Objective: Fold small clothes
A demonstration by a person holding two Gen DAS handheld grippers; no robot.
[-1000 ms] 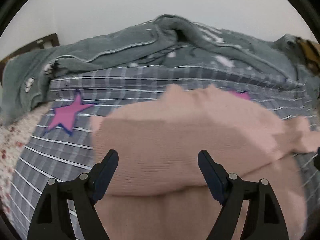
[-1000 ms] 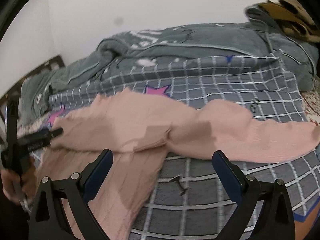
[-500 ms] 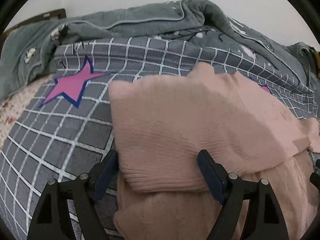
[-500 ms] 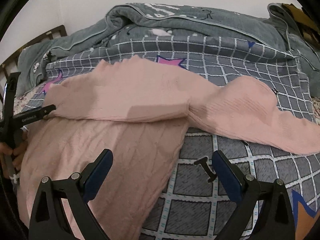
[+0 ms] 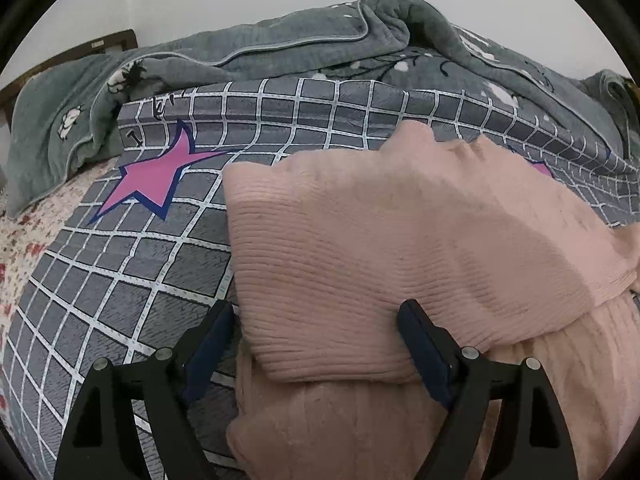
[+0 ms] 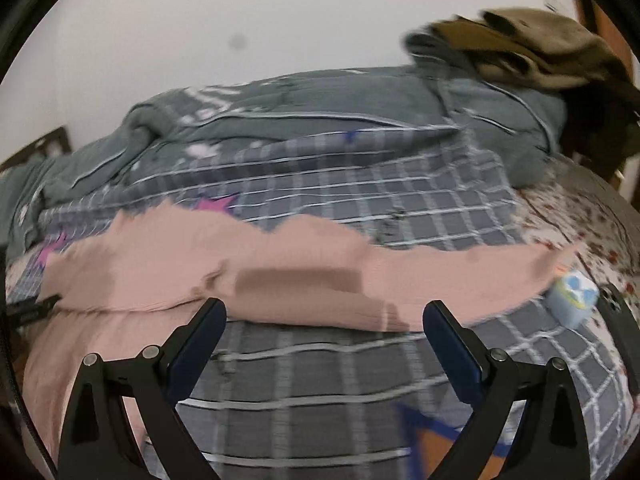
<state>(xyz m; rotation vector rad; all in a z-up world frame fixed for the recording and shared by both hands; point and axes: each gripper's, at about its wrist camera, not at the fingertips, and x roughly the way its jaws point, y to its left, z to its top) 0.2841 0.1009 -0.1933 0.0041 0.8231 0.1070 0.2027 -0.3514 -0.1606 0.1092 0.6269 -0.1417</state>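
- Star: printed on the grid blanket, left of the work; the blanket is bare there, and no folded clothes show in either view.
- Left gripper: its jaws have just been opening and now stand spread, astride the near edge of the folded flap; the pads do not press the knit, so I judge it has let the flap go.
- Sweater: the pink knit lies on the blanket with one part turned over onto the body, its ribbed band lying across the top. That first fold looks done.
- Sleeve: in the right view a long pink strip runs out to the right, unfolded. This is what is left, plus likely a final doubling of the body.
- Right gripper: jaws wide apart, nothing between them, above the blanket just in front of the sleeve. The view is blurred.
- Small blue box: sits at the sleeve's far tip and may get in the way.
- Overall: roughly a third in, by my reckoning.
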